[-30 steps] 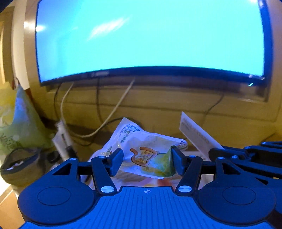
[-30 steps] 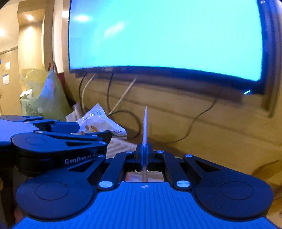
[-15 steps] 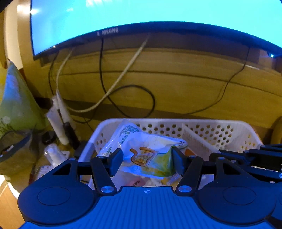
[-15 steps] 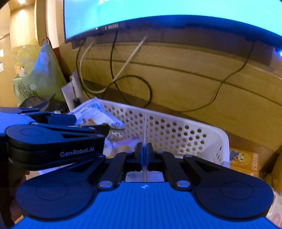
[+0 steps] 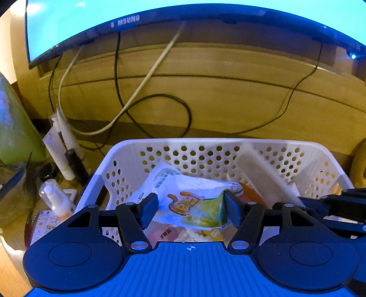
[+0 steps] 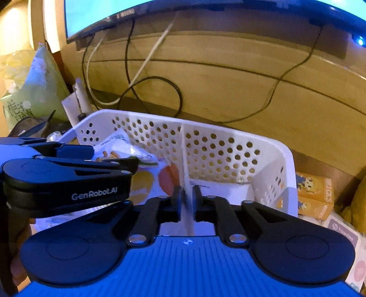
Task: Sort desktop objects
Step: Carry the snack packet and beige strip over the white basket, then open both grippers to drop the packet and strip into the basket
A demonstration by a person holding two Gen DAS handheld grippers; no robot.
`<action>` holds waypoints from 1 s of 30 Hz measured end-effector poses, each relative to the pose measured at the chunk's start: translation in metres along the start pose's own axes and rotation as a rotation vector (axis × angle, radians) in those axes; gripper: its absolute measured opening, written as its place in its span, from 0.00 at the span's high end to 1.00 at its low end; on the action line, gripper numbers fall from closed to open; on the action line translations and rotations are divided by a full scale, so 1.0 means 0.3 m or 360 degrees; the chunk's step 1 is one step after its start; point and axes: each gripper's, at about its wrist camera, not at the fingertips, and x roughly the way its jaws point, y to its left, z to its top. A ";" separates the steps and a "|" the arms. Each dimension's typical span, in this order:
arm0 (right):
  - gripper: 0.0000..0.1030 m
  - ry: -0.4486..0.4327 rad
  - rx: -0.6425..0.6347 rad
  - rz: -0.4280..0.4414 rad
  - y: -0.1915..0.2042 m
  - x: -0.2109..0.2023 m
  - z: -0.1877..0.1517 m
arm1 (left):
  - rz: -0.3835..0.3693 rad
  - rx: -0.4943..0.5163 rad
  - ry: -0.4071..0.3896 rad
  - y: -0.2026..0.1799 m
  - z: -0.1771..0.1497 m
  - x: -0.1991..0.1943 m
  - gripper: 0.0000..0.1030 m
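My left gripper (image 5: 191, 206) is shut on a white snack packet (image 5: 189, 198) with an orange drawing, held over the white perforated basket (image 5: 128, 148). The packet also shows in the right wrist view (image 6: 119, 148). My right gripper (image 6: 188, 196) holds a thin white flat packet (image 6: 184, 160) edge-on over the basket (image 6: 274, 146); its jaws stand a little apart around it. That flat packet shows in the left wrist view (image 5: 263, 176) leaning in the basket's right part. Other packets lie in the basket.
A Samsung monitor (image 5: 137, 13) hangs above, with cables (image 5: 160, 109) on the wooden wall. Tubes (image 5: 59, 148) and a small bottle (image 5: 55, 198) stand left of the basket. A green bag (image 6: 39, 91) is far left. Orange boxes (image 6: 313, 194) lie right of the basket.
Both grippers have tilted down and moved over the basket with their packets. The right gripper's jaws have parted slightly around the flat packet.
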 end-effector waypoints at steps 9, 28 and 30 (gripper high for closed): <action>0.19 -0.0044 0.0063 -0.0002 -0.015 -0.033 0.005 | 0.0014 0.0003 -0.0117 0.007 0.017 -0.066 0.04; 0.12 -0.0379 0.0210 -0.0067 -0.255 -0.334 -0.092 | -0.0248 0.0039 -0.0398 -0.216 0.009 -0.316 0.00; 0.08 -0.0390 0.0245 -0.0106 -0.305 -0.368 -0.114 | -0.0291 0.0059 -0.0411 -0.272 0.005 -0.332 0.00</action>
